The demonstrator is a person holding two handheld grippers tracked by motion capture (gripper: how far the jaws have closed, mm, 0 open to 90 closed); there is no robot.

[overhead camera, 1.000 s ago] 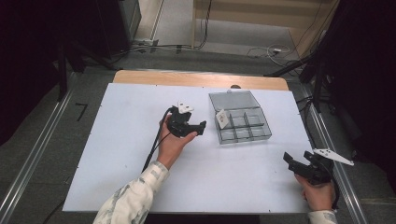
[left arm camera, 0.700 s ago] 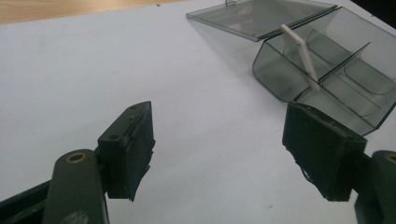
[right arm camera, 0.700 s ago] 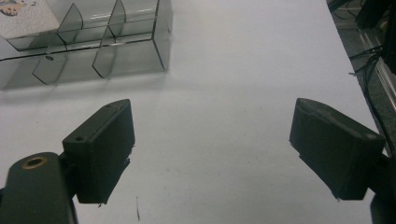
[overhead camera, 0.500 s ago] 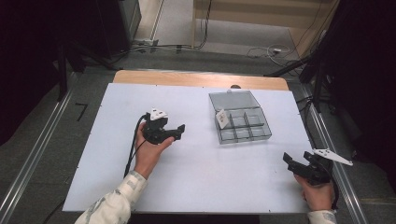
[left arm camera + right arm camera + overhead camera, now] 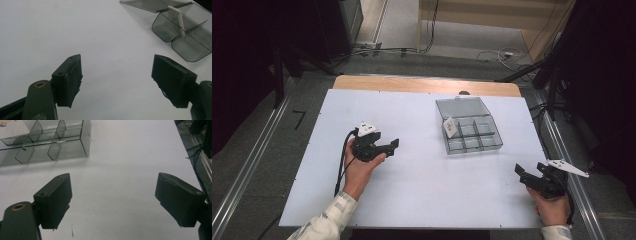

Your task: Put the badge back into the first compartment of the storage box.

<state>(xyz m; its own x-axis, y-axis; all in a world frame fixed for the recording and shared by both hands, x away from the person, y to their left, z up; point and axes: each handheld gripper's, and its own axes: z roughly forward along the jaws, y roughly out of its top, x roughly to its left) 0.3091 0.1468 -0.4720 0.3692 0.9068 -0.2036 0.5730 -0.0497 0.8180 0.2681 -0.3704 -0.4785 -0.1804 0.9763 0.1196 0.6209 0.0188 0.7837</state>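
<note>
A clear grey compartment box (image 5: 472, 131) with its lid open lies on the white table (image 5: 422, 165), right of centre. A small white card (image 5: 450, 126) leans upright in its near-left compartment, seen too in the left gripper view as the white card (image 5: 178, 18) inside the box (image 5: 182, 32). My left gripper (image 5: 392, 145) is held left of the box, open, with nothing between its jaws (image 5: 117, 80). My right gripper (image 5: 522, 172) rests near the table's front right corner, open and empty (image 5: 112, 200), with the box (image 5: 47, 142) ahead of it.
A wooden strip (image 5: 427, 85) runs along the table's far edge. Metal rails (image 5: 252, 165) flank both sides, and cables (image 5: 492, 52) lie on the floor beyond. A black cable (image 5: 343, 165) trails from the left gripper.
My left gripper has moved left and toward the front, away from the box, and stays open. The right gripper has not moved.
</note>
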